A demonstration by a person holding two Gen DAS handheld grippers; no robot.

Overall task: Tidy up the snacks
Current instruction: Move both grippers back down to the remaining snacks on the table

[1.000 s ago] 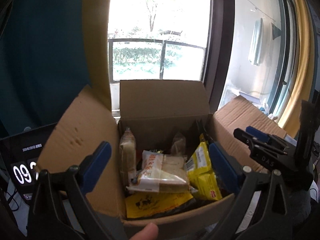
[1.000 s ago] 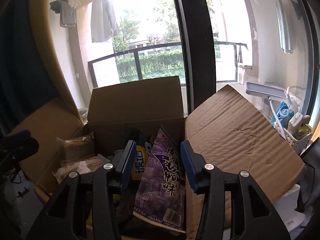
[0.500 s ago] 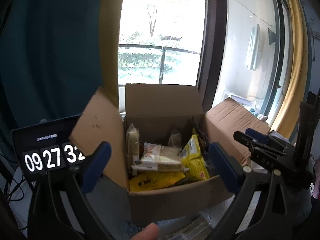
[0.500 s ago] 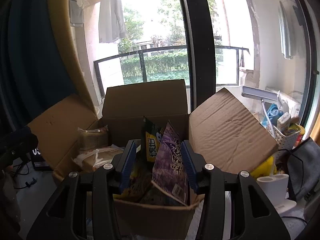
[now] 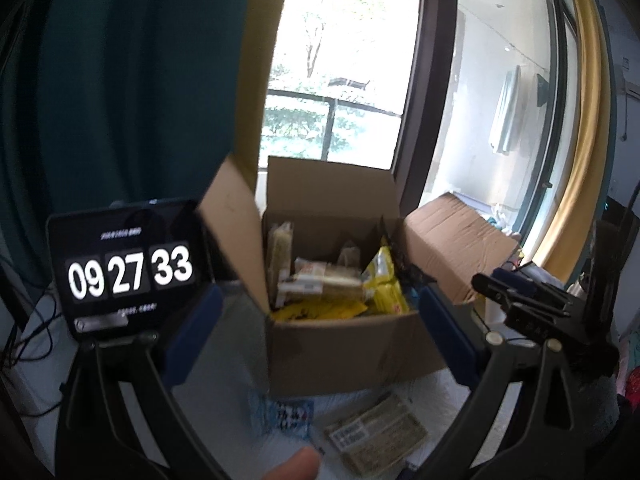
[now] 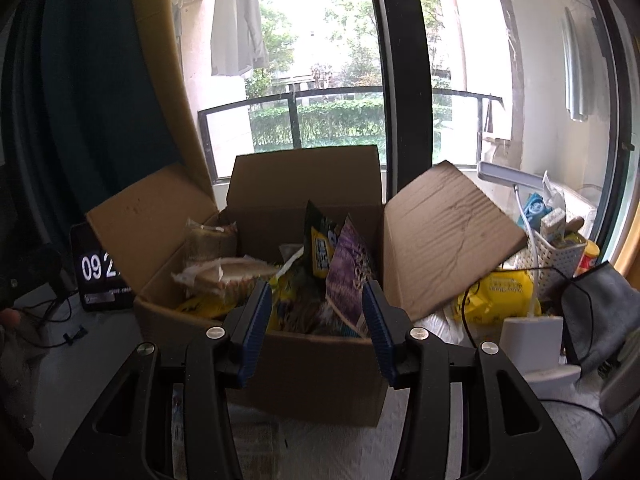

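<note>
Both grippers, left (image 5: 316, 332) and right (image 6: 316, 328), gape wide, holding nothing. The cardboard box (image 6: 320, 368) in front is stuffed with snack packets (image 6: 348, 276).

A tablet clock (image 5: 128, 270) reading 09 27 33 is propped at the bench's left side, before a dark teal curtain (image 5: 120, 80). At the right edge a white perforated basket (image 6: 560, 258), a yellow bag (image 6: 500, 296) and a grey cloth (image 6: 604, 312) are gathered. A white garment (image 6: 236, 20) is hung outside the window.
</note>
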